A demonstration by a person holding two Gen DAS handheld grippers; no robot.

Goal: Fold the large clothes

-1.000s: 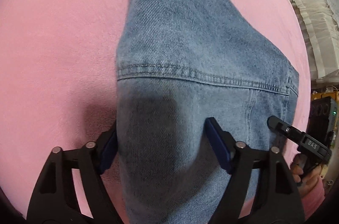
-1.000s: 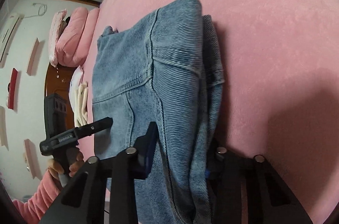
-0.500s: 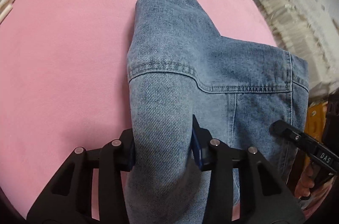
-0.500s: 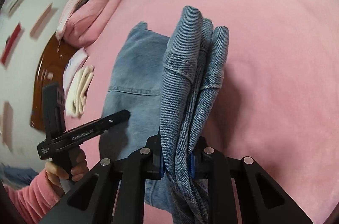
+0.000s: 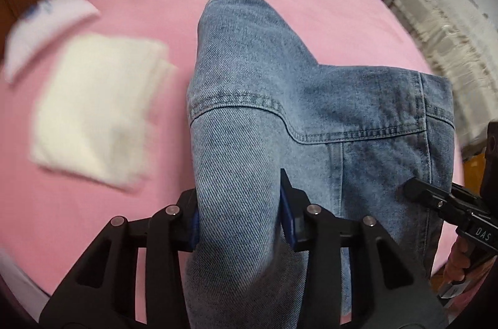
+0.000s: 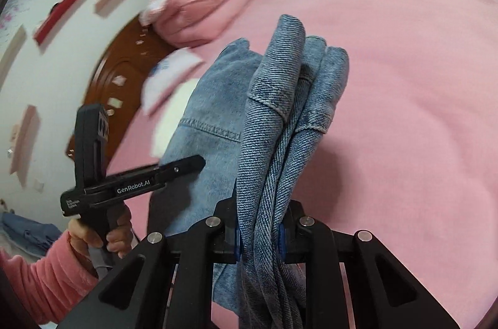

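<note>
Denim jacket [image 5: 280, 111] in both tongs [image 5: 238, 220] [image 6: 260, 238], above pink bed [image 5: 93, 220]

Rough twill denim was seen on the jacket [image 5: 311, 98], soft matt fleece on the pink bedcover [image 5: 77, 220], matt black plastic on the left gripper [image 5: 239, 223].

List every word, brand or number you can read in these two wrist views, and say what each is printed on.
"GenRobot.AI": on the side of the left gripper, seen from the right wrist.
"DAS": on the right gripper, seen from the left wrist.
Small white print on the left gripper's rear end: too small to read.
Blue marking on the white fabric item: blurred, unreadable.
</note>
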